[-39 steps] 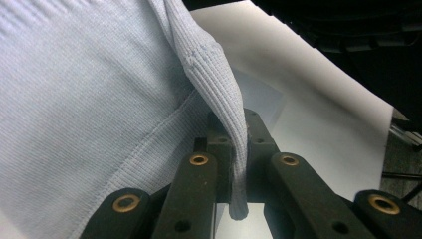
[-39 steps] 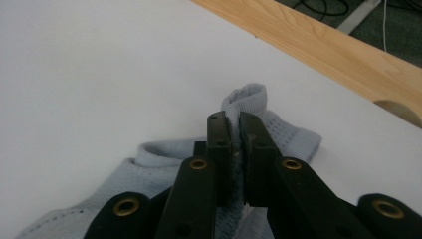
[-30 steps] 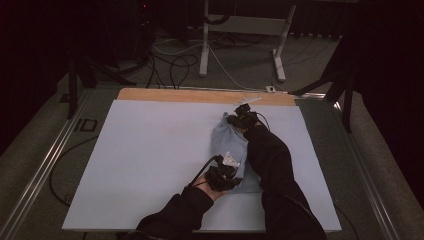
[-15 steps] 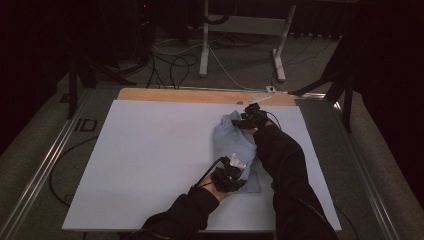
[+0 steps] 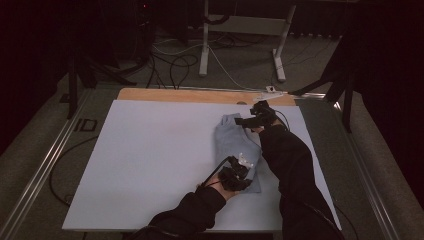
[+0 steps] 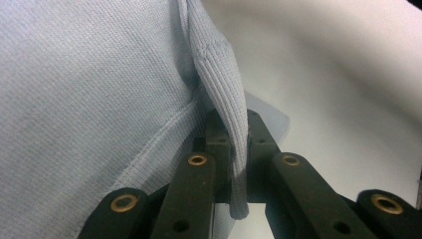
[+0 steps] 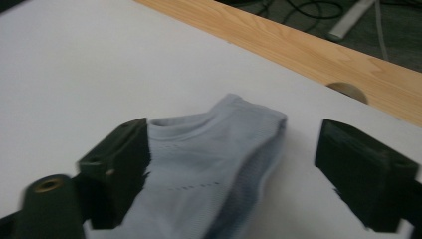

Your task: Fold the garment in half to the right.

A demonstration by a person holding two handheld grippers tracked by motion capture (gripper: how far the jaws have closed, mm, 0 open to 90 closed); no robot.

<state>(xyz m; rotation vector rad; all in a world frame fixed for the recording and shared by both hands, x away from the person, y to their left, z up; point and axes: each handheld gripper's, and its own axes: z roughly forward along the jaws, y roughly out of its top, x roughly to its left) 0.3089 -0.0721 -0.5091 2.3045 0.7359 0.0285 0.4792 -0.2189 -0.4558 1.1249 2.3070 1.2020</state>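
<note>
Currently the pale blue garment (image 5: 236, 150) lies lengthwise away from the person on the white table (image 5: 150, 150), its near ribbed edge pinched by the left gripper (image 6: 238, 149), its far end between the spread jaws (not gripping) of the right gripper (image 7: 231, 164).

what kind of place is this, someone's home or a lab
Most likely a lab or recording workspace, not a home: a white work board on a rail-framed table, loose cables across the floor behind, and a person working a light blue garment with hand-held tongs.
</note>
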